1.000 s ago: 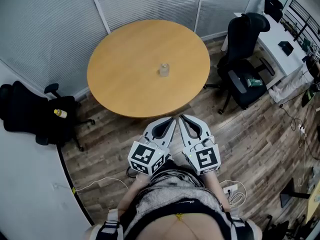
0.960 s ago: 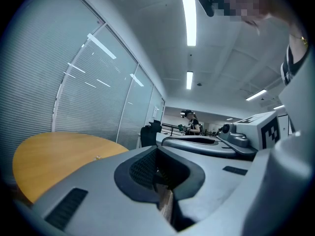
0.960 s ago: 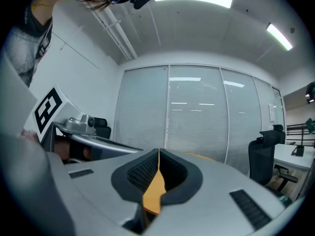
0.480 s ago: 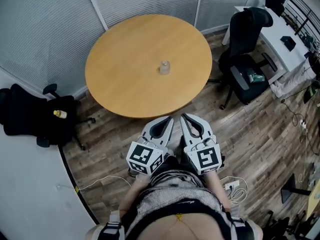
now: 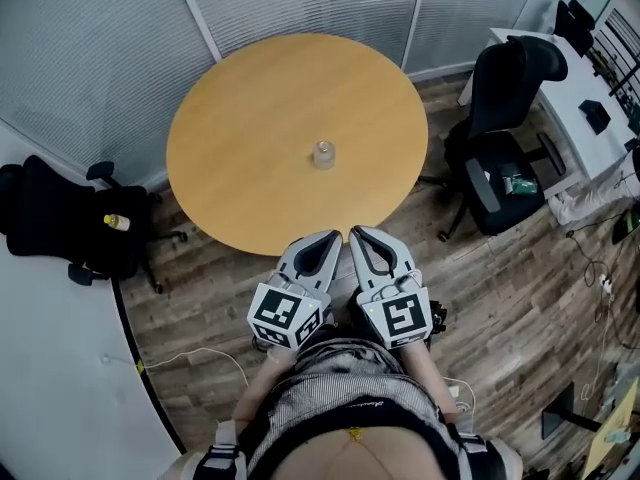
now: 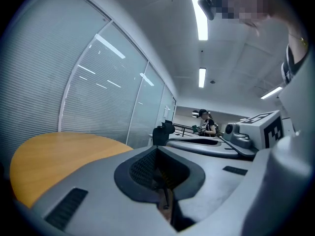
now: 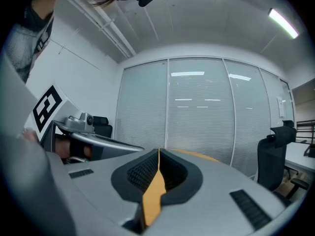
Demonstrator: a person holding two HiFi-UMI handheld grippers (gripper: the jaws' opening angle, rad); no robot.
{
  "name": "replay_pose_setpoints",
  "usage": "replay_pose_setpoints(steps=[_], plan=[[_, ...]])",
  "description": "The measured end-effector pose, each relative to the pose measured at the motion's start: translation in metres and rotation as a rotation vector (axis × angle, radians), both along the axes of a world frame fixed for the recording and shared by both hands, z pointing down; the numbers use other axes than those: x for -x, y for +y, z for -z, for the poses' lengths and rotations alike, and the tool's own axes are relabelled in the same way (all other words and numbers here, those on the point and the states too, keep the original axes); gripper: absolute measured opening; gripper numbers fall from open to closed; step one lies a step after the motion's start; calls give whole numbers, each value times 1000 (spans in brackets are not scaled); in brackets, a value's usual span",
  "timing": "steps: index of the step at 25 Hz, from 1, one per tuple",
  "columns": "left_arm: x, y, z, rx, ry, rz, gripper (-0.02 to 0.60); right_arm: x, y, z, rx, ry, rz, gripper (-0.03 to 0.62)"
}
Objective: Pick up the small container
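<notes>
Standing upright near the middle of the round wooden table (image 5: 240, 98), the small clear container (image 5: 323, 154) has nothing touching it. Both tongs are held side by side just off the table's near edge, pointing toward the container and well apart from it. Left gripper (image 5: 334, 238): jaws pressed together, nothing between them. Right gripper (image 5: 356, 234): jaws likewise together and empty, with only a thin strip of tabletop showing through the seam in its own view. A black office chair (image 5: 500, 138) stands right of the table, near a white desk (image 5: 590, 88) at far right. A second black chair (image 5: 50, 218) at left carries a small yellowish bottle (image 5: 115, 222). Glass partitions with blinds (image 5: 300, 3) run along the far side
</notes>
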State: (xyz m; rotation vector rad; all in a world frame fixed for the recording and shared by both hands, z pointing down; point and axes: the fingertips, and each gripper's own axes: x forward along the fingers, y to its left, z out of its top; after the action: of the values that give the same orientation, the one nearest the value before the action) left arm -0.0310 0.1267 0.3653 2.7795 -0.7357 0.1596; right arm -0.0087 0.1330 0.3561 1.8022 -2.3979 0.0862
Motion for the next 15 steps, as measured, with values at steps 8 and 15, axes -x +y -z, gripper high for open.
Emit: replay_pose_setpoints(steps=[8, 15], plan=[[-49, -37, 10, -8, -11, 87, 3, -44, -43, 9, -22, -17, 115, 23], [-68, -52, 10, -11, -25, 150, 3, -72, -59, 11, -29, -20, 158, 23]])
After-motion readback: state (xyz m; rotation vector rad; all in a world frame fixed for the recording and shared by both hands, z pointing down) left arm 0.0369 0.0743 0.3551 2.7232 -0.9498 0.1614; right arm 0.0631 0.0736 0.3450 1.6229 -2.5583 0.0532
